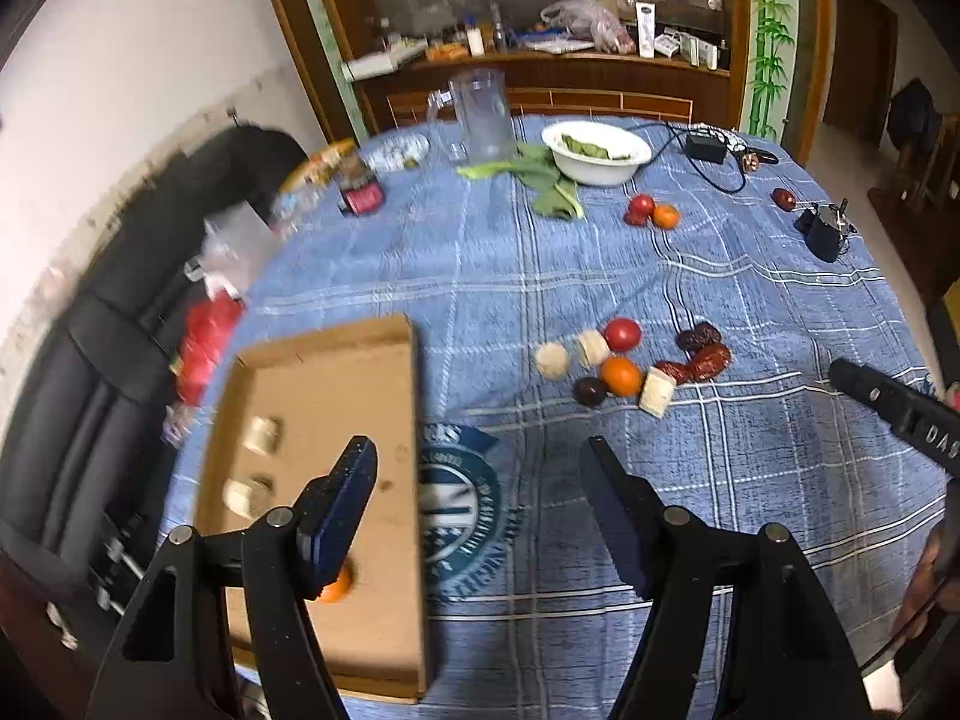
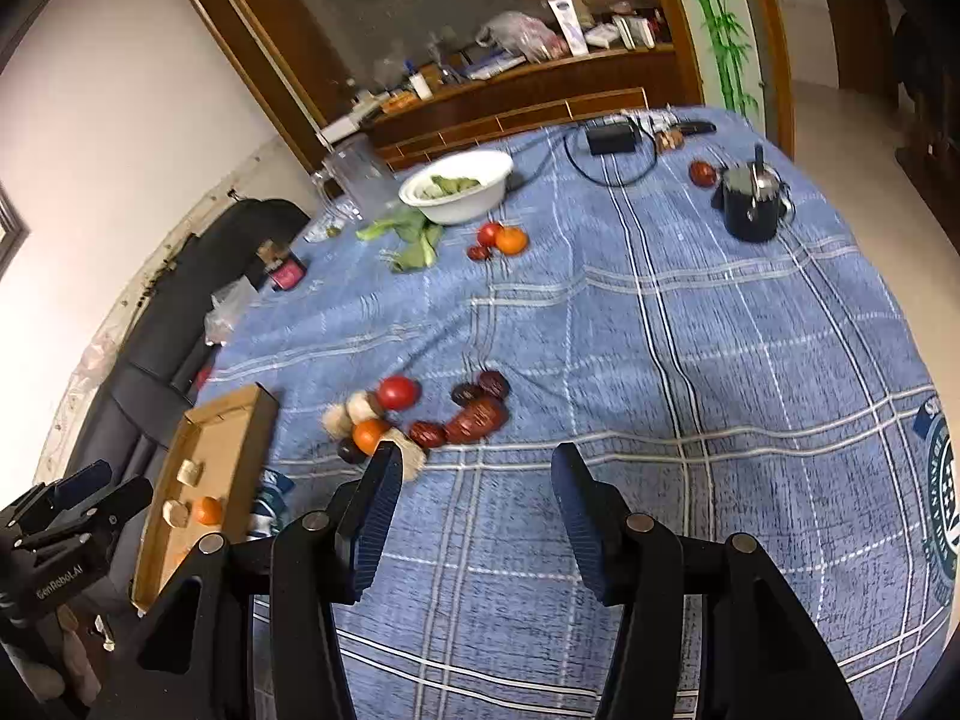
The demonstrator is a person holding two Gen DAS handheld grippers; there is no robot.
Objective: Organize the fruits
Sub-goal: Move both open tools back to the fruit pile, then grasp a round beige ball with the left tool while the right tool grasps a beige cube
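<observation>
Tray: we see the cardboard tray (image 1: 336, 384) at the counter's (image 2: 690, 330) left edge, holding an orange (image 2: 207, 510) and two pale chunks, so it reads as our sorting bin.
Fruit pile: right of the tray (image 1: 624, 360), unsorted.
Left claw (image 1: 480, 468): apart, empty, above the tray's right wall.
Right claw (image 2: 474, 474): apart, empty, facing the pile, likely for the next pick.

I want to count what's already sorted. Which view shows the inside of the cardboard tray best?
The left wrist view: the cardboard tray lies close, its floor open to sight, though the left gripper partly covers an orange. The right wrist view shows it small and slanted at the left edge.
</observation>
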